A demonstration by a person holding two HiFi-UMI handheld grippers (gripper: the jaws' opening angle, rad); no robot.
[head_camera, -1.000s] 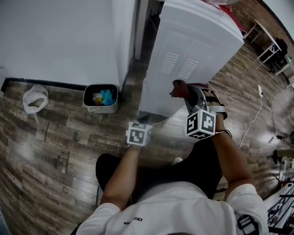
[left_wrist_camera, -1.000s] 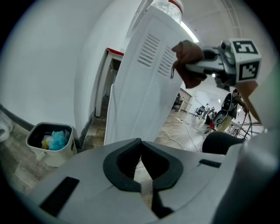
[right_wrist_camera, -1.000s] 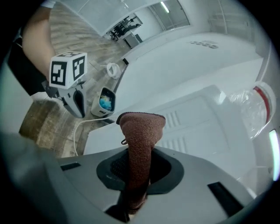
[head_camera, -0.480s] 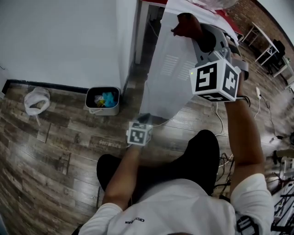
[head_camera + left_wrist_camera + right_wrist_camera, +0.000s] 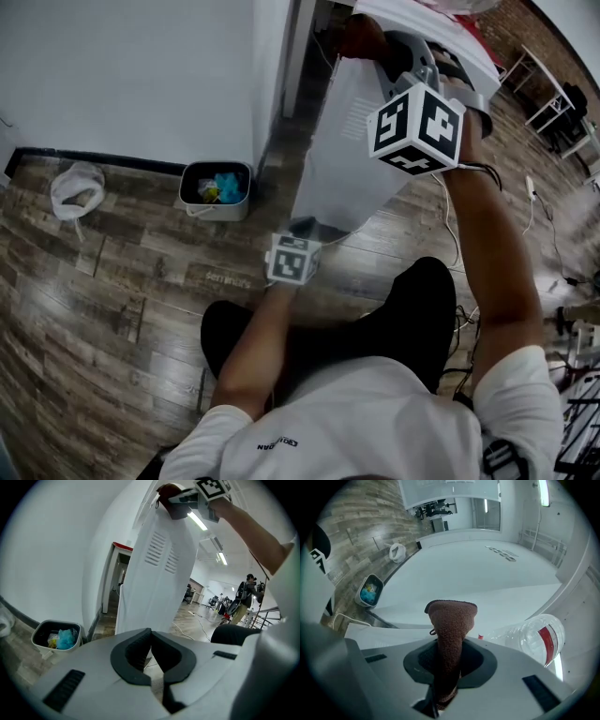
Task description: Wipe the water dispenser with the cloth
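The right claw (image 5: 377, 49) is lifted high, its jaws pinching a brown cloth (image 5: 451, 625) that stands out ahead of them as a folded wad. That wad sits at the upper edge of the white water dispenser (image 5: 349, 164), a tall cabinet standing upright on the wooden floor (image 5: 112, 281), its vented panel turned towards the person. From the head view the cloth looks to be resting on that top edge, though I cannot be sure it is truly touching and not just beside it. Beyond the cloth, in the right gripper view, a clear bottle (image 5: 536, 641) with a red band lies close to the right. The dispenser's long axis runs straight down from the claw, so nearly all of the panel lies below the cloth, and I judge that the wipe wants a downward drag along that height, or a sideways pass along the top rim. The right arm is plainly the one for it. The left claw (image 5: 151, 639) hangs low near the cabinet's foot, jaws pressed together on nothing, well apart from the cloth. A small bin (image 5: 216, 187) sits on the floor to the left of the dispenser
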